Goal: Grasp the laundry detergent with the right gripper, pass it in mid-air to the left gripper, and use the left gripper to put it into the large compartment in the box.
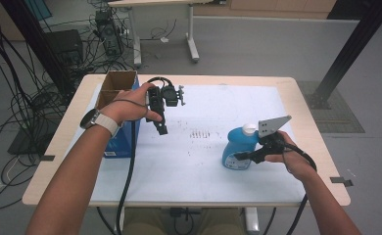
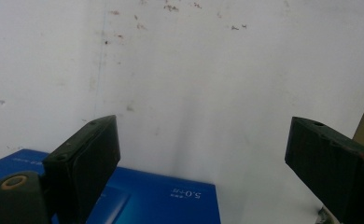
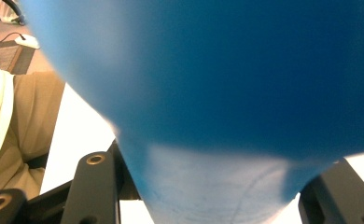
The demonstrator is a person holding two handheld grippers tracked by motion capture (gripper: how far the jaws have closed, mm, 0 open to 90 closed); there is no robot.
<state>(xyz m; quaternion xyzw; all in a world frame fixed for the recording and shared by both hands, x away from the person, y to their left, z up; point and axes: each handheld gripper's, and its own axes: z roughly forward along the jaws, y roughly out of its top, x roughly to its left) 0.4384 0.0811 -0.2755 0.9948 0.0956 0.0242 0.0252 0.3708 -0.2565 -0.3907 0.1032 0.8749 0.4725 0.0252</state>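
Counting gives one blue bottle [image 1: 238, 149], one blue box [image 1: 128, 139] and two grippers. Standing upright at four o'clock on the white table [image 1: 203, 166], the bottle keeps its long axis vertical, white cap up. Right gripper [image 1: 245, 156] pinches its body; left gripper [image 1: 160, 128], jaws spread with nothing between them, hangs beside the open-topped box at nine o'clock, well apart from the bottle.
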